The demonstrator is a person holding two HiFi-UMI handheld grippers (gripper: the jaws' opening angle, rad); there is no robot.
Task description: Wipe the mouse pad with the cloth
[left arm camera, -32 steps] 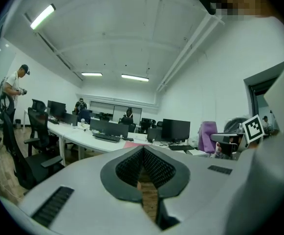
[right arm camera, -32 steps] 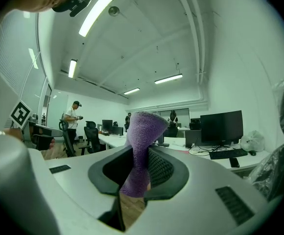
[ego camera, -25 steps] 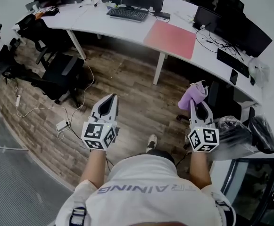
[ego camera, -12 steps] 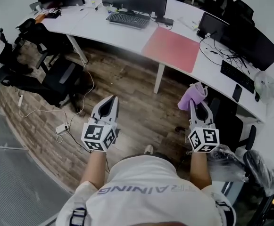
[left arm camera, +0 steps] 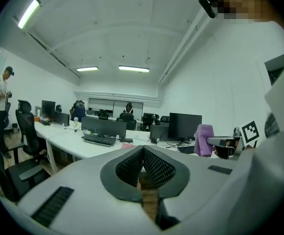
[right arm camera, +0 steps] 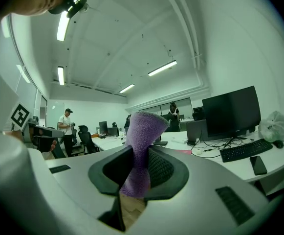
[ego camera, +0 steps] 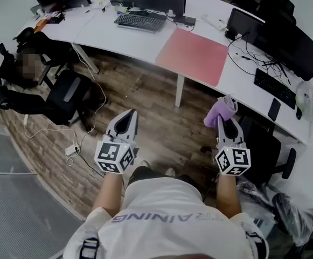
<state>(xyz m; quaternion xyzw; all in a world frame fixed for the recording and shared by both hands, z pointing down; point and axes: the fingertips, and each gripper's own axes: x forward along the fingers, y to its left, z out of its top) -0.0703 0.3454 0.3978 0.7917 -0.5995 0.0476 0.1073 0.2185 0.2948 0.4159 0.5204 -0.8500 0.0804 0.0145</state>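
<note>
With my right gripper (ego camera: 225, 122) clamped on the purple cloth (ego camera: 221, 110) and my left gripper (ego camera: 125, 118) closed empty, I'm approaching: next I must reach the pink mouse pad (ego camera: 191, 55), well ahead on the desk (ego camera: 143, 38)

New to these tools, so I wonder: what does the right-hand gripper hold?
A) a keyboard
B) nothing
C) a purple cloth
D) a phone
C: in its own view the right gripper is shut on the purple cloth, which sticks up between its jaws.
</note>
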